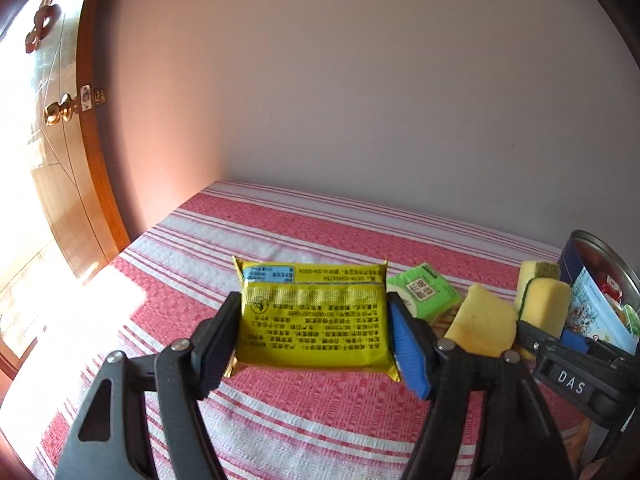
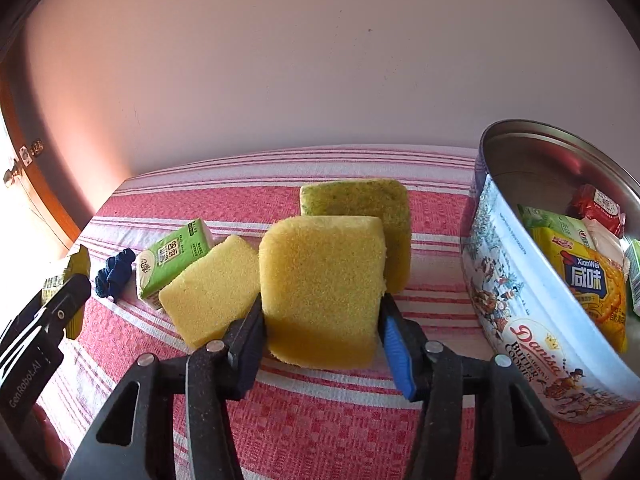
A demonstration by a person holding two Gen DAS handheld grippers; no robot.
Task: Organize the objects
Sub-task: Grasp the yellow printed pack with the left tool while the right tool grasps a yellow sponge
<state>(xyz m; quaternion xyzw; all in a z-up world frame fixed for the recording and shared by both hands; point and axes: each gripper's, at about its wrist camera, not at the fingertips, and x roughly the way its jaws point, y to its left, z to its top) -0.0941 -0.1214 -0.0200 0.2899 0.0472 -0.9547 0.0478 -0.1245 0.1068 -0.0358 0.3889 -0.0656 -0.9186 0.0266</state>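
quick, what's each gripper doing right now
left gripper: closed on the yellow packet
right gripper: closed on a yellow sponge

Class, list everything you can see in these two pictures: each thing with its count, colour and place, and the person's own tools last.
sponge: three, yellow; one between the right gripper's pads, one beside it on the left, one behind with its green side showing
snack packet: one, yellow; clamped in the left gripper above the cloth
tissue pack: one, green and white; on the cloth left of the sponges
hair tie: one, dark blue; left of the tissue pack
cookie tin: one, blue and white, open; far right, holding several snack packs
tablecloth: one, red and white striped; under everything
door: one, brown wood; far left
left gripper: one, black
right gripper: one, black
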